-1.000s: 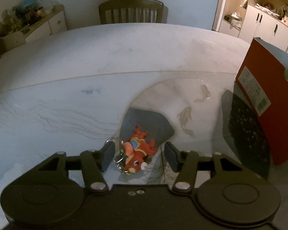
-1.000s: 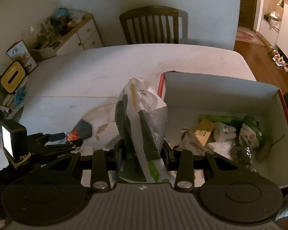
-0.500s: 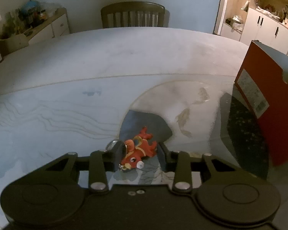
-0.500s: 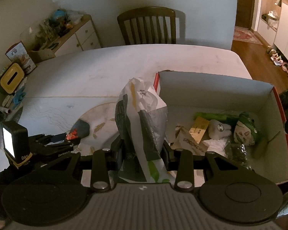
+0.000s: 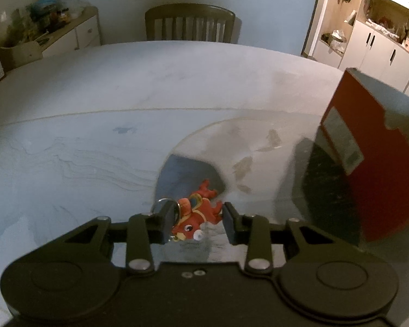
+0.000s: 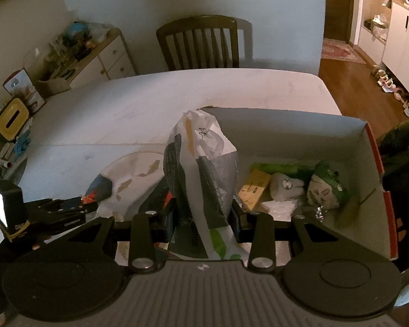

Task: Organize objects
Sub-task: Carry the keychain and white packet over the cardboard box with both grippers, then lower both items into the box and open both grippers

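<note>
A small red plush toy (image 5: 197, 214) on a key ring sits between the fingers of my left gripper (image 5: 199, 224), which is shut on it low over a round printed mat (image 5: 231, 147). Whether the toy still touches the mat I cannot tell. To the right stands the red cardboard box (image 5: 368, 169). My right gripper (image 6: 203, 215) is shut on a white, grey and green plastic bag (image 6: 201, 160), held upright at the left wall of the open box (image 6: 286, 133). A green plush (image 6: 325, 184), a pale plush (image 6: 285, 188) and a yellow card (image 6: 255, 188) lie inside the box.
The pale table (image 6: 177, 100) stretches back to a wooden chair (image 6: 199, 43). A cluttered sideboard (image 6: 95, 51) and a yellow tissue box (image 6: 9, 117) are at the left. White cupboards (image 5: 381, 49) stand far right. A dark sleeve (image 6: 403, 158) shows beyond the box.
My left gripper's fingers have come together onto the red toy, which turned sideways between them. My right gripper has carried the bag to the right, toward the box.
</note>
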A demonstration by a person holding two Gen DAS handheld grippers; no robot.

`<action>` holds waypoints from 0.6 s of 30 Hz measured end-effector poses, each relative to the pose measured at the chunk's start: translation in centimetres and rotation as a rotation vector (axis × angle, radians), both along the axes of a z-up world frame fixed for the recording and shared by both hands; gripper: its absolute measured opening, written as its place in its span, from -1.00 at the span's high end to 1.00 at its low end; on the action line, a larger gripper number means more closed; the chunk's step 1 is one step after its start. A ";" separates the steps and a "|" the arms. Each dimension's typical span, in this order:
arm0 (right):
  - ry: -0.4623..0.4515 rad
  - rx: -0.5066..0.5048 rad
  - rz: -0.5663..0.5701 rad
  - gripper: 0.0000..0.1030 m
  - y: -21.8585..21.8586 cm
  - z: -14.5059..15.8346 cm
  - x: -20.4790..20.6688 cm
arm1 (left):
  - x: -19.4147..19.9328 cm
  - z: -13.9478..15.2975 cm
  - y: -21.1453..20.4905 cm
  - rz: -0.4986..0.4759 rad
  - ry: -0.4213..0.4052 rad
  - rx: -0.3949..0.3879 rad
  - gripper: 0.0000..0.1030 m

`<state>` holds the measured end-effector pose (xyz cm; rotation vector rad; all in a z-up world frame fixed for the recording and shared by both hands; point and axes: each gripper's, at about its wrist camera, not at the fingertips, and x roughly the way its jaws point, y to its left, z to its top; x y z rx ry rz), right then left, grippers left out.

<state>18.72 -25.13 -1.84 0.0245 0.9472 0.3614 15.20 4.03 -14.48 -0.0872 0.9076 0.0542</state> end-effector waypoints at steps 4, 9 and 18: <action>-0.007 0.002 -0.003 0.26 -1.5 0.0 0.7 | -0.4 2.0 -1.4 -0.014 -0.024 -0.032 0.31; -0.014 -0.010 -0.029 0.26 -4.1 0.0 1.4 | -0.4 5.5 -4.1 -0.067 -0.063 -0.077 0.31; 0.005 -0.045 -0.085 0.26 -8.8 -1.8 2.2 | 1.4 10.6 -10.8 -0.192 -0.107 -0.125 0.30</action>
